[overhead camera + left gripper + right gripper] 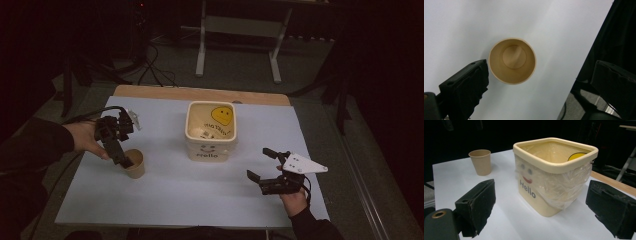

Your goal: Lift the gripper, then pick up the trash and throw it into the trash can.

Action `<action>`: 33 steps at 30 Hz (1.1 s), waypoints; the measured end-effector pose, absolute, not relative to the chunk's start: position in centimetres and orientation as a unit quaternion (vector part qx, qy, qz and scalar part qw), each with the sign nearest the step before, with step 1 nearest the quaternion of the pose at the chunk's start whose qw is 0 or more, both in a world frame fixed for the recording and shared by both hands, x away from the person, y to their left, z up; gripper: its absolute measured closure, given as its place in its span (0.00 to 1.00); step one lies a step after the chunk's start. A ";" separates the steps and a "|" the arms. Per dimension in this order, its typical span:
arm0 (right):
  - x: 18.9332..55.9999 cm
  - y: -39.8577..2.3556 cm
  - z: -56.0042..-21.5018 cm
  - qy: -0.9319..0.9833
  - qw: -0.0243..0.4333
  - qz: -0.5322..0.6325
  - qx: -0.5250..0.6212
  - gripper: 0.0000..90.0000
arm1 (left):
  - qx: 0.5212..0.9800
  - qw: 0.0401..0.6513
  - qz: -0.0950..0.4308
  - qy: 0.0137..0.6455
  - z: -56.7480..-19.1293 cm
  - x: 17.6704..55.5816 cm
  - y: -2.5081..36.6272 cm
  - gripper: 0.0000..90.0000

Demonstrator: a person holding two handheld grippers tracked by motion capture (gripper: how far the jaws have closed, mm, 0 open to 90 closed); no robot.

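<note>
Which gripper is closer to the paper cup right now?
Left. The left gripper hangs right over the paper cup, jaws open, looking down into it. The right gripper is across the table, beyond the bin.

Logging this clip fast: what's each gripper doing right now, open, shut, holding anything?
Left gripper: open, jaws wide above the empty tan paper cup, holding nothing.
Right gripper: open, empty, pointed at the cream square plastic bin.

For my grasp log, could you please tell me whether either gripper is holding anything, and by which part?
Nothing is held. The left gripper hangs open above the tan paper cup; the right gripper is open too.
</note>
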State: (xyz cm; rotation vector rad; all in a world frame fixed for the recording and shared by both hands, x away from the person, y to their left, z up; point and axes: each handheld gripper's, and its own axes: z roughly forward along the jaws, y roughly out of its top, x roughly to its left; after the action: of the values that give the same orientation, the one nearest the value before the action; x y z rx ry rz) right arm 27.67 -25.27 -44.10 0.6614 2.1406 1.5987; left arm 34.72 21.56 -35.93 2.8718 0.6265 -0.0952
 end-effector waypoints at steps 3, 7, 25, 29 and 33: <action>27.6 -25.3 -44.1 0.764 0.192 0.570 0.233 0.10 | 0.974 0.089 -0.028 0.206 -36.2 34.7 21.2 0.02; 27.6 -25.2 -44.1 0.765 0.189 0.570 0.231 0.10 | 0.978 0.073 -0.039 0.192 -36.8 34.6 20.7 0.02; 27.6 -25.2 -44.2 0.769 0.183 0.571 0.223 0.10 | 0.982 0.058 -0.025 0.178 -38.3 34.9 20.4 0.02; 27.6 -25.3 -44.1 0.766 0.185 0.572 0.226 0.10 | 0.980 0.049 -0.029 0.190 -39.3 35.3 20.4 0.02; 27.6 -25.2 -44.2 0.769 0.182 0.570 0.226 0.10 | 0.979 0.042 -0.023 0.196 -40.4 35.5 20.5 0.02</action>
State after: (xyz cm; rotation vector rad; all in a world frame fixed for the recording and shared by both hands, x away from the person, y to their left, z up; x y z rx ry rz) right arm 27.60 -25.17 -44.16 0.6387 2.1697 1.6088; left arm 35.55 20.50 -40.41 2.9965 0.6003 -0.0709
